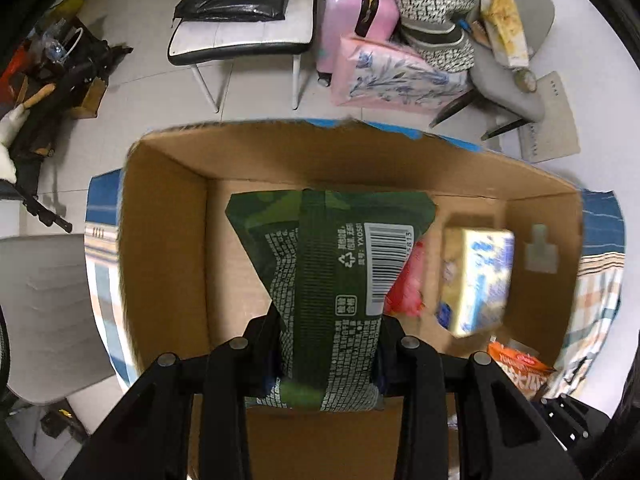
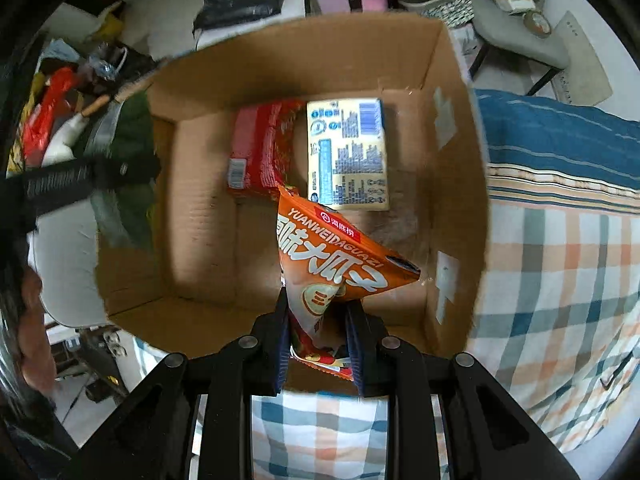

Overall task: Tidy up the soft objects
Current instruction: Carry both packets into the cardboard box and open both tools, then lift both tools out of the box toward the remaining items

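My left gripper (image 1: 328, 344) is shut on a dark green snack bag (image 1: 328, 264) and holds it over the open cardboard box (image 1: 160, 240). My right gripper (image 2: 318, 328) is shut on an orange sunflower-seed bag (image 2: 324, 248) above the box's near edge (image 2: 192, 320). A pale yellow pack (image 2: 346, 152) and a red pack (image 2: 260, 148) lie on the box floor. Both also show in the left wrist view, the yellow pack (image 1: 476, 280) and the red pack (image 1: 408, 284). The orange bag (image 1: 516, 368) shows at the lower right there. The green bag and left gripper (image 2: 88, 184) show blurred at the left in the right wrist view.
The box stands on a checked and blue striped cloth (image 2: 560, 240). Behind it are a white bench (image 1: 240, 40) with a black bag, a pink suitcase (image 1: 356, 12), a pink floral pack (image 1: 396, 76) and a grey chair (image 1: 516, 60) with clutter. A grey chair (image 1: 44, 312) stands left.
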`<state>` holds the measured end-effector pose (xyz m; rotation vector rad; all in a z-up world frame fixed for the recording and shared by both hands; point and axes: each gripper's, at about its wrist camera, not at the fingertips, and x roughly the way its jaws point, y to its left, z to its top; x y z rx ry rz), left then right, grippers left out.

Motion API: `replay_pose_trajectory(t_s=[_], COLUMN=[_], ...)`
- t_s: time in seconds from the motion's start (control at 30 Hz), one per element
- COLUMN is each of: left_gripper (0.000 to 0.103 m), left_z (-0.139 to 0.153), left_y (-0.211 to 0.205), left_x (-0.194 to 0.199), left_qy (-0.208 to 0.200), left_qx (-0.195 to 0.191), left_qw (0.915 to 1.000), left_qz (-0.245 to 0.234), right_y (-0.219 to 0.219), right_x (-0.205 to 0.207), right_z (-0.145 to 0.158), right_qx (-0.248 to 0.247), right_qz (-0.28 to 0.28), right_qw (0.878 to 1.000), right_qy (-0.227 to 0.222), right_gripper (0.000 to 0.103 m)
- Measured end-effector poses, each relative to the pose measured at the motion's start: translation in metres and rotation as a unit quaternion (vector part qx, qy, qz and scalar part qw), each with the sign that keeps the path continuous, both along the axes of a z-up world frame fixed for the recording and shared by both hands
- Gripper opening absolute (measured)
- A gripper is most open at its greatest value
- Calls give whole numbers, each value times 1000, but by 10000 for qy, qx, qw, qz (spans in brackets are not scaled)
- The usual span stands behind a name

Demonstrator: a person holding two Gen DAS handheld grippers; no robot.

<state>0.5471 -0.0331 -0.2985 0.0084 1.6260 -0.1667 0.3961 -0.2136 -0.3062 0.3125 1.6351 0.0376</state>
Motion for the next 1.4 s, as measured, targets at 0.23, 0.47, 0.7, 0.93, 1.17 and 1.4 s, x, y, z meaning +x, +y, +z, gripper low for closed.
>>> replay_pose_trajectory(t_s=[0.23, 0.47, 0.7, 0.93, 1.17, 1.4], left_gripper=[33, 35, 35, 43, 88, 100], left_z=[-27, -33, -13, 22, 56, 94], left_y=[-4, -7, -2, 6, 19, 28], left_x=[18, 25, 21, -8, -62, -115], left_qy=[227, 339, 208, -195, -743, -1479], left_qx=[15, 207, 132, 84, 81, 226], left_qw=[9997, 9992, 9997, 9997, 9968, 9880], left_qz=[-96, -63, 0, 106, 286, 375], right_y=[1, 3, 9, 7, 13, 18], right_x=[12, 14, 11, 5, -15, -35], right_z=[-41, -64, -63, -34, -5, 31], right_qx=[-15, 13, -41, -19, -295, -737], right_qz=[119, 236, 304, 241, 271, 95], right_qw=[9994, 9977, 9973, 9988, 9992, 9962], right_qy=[324, 633, 670, 424, 54, -464], right_gripper=[26, 27, 43, 72, 94, 103])
